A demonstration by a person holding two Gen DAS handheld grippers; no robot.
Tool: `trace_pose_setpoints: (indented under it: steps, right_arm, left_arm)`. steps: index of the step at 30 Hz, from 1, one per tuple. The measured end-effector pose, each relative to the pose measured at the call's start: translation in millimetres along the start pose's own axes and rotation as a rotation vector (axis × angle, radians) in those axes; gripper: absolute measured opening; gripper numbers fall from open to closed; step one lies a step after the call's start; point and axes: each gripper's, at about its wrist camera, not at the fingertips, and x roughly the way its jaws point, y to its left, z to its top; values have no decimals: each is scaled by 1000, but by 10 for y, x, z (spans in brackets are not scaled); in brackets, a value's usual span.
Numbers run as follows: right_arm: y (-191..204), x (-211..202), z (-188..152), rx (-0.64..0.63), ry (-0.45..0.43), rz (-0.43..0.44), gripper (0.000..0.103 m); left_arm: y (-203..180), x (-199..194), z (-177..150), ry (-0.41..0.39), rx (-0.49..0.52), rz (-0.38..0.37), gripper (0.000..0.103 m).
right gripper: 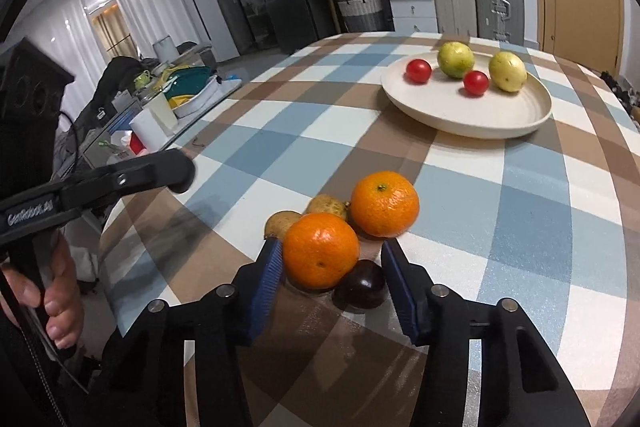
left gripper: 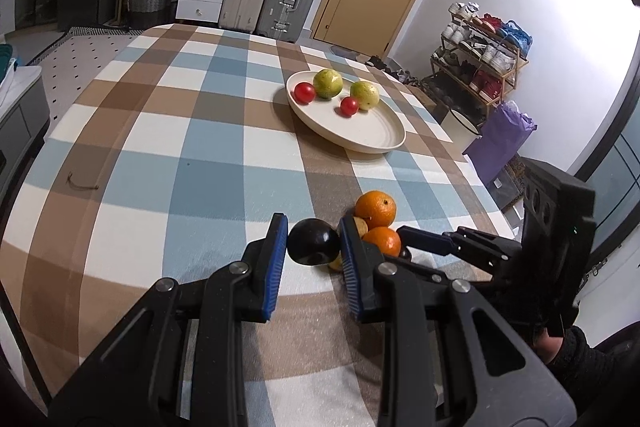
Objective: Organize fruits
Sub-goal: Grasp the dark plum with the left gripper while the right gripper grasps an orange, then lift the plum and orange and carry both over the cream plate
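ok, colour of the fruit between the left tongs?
Dark purple, almost black fruit; clearest in the left wrist view.

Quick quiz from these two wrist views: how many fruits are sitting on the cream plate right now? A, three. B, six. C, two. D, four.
D: the cream plate holds two red tomatoes and two yellow-green citrus fruits, while the oranges and the dark fruit lie on the tablecloth near the grippers.
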Motion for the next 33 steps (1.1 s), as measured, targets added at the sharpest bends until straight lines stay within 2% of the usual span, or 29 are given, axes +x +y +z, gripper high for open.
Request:
trace_pose_setpoints:
  steps: [12,22,28,33]
  right_arm:
    - [122,21,53,-82,25,33,39]
    - [385,62,83,-266,76,-67,36]
    - [282,17,84,-195,60,-29,35]
    - [80,-94,105,-70,14,63,35]
  left_arm:
    - [34,184,71,31,-18,3,24]
    - [82,162,51,27,-30,0,24]
    - [120,165,55,28,-34,1,24]
    - [122,197,95,37,-35,-2,24]
